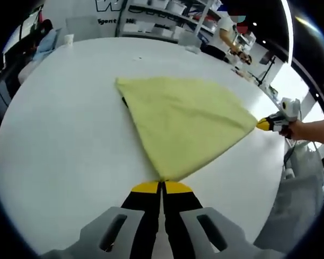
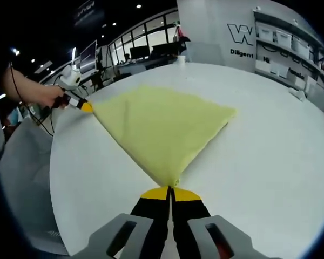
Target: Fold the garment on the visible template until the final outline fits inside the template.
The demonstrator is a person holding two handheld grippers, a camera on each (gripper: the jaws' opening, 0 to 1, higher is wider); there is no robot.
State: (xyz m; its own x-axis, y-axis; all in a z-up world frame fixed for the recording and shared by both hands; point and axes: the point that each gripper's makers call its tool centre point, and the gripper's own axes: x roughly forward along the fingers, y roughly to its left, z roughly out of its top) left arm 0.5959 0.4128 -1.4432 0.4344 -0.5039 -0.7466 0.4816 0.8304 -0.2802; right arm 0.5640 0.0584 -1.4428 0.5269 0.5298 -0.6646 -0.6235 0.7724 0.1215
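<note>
A yellow garment [image 1: 183, 121] lies spread over the white table [image 1: 65, 135], pulled taut between two corners. In the left gripper view my left gripper [image 1: 161, 186] is shut on the near corner of the cloth, and my right gripper [image 1: 264, 124] holds the far right corner, with a hand behind it. Seen from the right gripper view, the yellow garment [image 2: 162, 127] fans out ahead, my right gripper [image 2: 170, 190] pinches its near corner shut, and my left gripper [image 2: 85, 107] grips the left corner. A dark edge peeks from under the garment's far side.
A white cup [image 1: 69, 39] stands at the table's far edge, with shelving [image 1: 167, 16] and a person [image 1: 232, 38] beyond. The table edge [image 2: 59, 205] drops away on the left in the right gripper view. Bare table [image 2: 270, 156] stretches to the right of the cloth.
</note>
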